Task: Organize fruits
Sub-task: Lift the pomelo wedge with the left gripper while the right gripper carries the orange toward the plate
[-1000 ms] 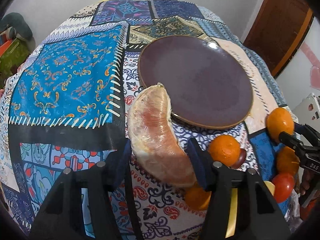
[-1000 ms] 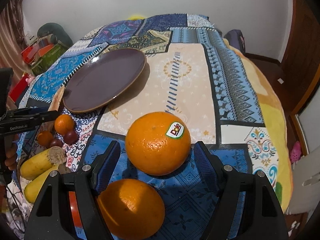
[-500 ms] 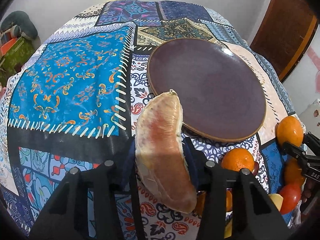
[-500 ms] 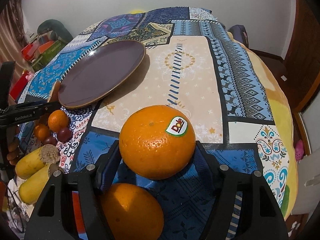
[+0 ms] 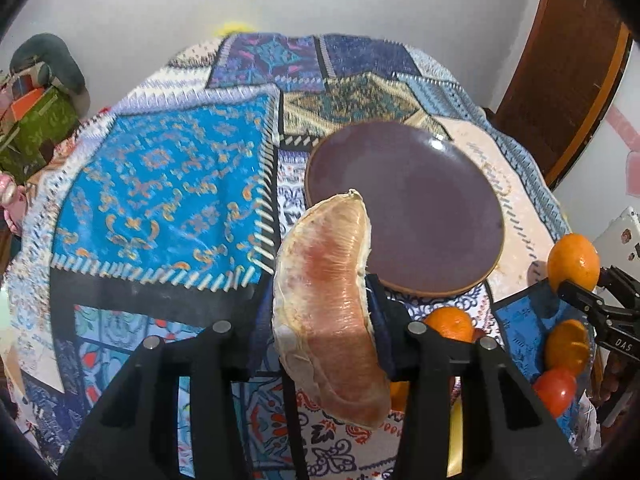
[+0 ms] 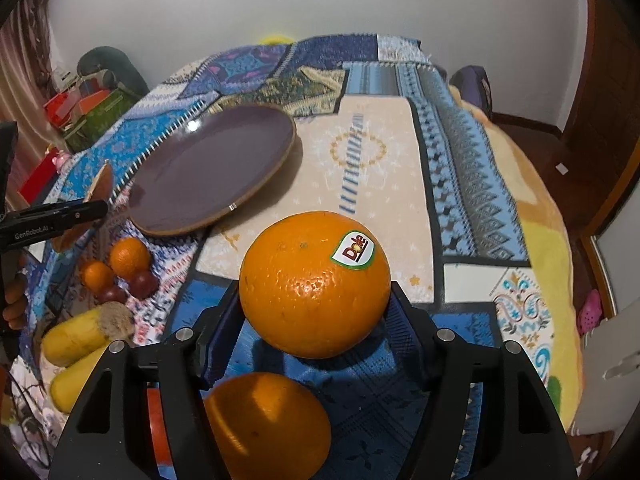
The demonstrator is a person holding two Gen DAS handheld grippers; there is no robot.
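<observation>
My left gripper [image 5: 320,320] is shut on a peeled pomelo segment [image 5: 328,304] and holds it above the cloth, just short of the dark purple plate [image 5: 420,208]. My right gripper [image 6: 316,312] is shut on a large orange with a Dole sticker [image 6: 314,284], lifted off the cloth. The same orange [image 5: 574,260] shows at the right of the left wrist view. The plate [image 6: 212,172] is bare and lies to the left ahead in the right wrist view. The pomelo segment [image 6: 102,184] also shows there at the far left.
A second large orange [image 6: 264,424] lies under my right gripper. Two small mandarins [image 6: 128,258], dark round fruits [image 6: 142,284] and two yellow bananas [image 6: 76,340] lie left of it. A red tomato [image 5: 556,390] sits at the right. Boxes [image 6: 88,112] stand beyond the patchwork cloth.
My left gripper closed on the pomelo segment and raised it toward the plate. My right gripper closed on the Dole orange and lifted it.
</observation>
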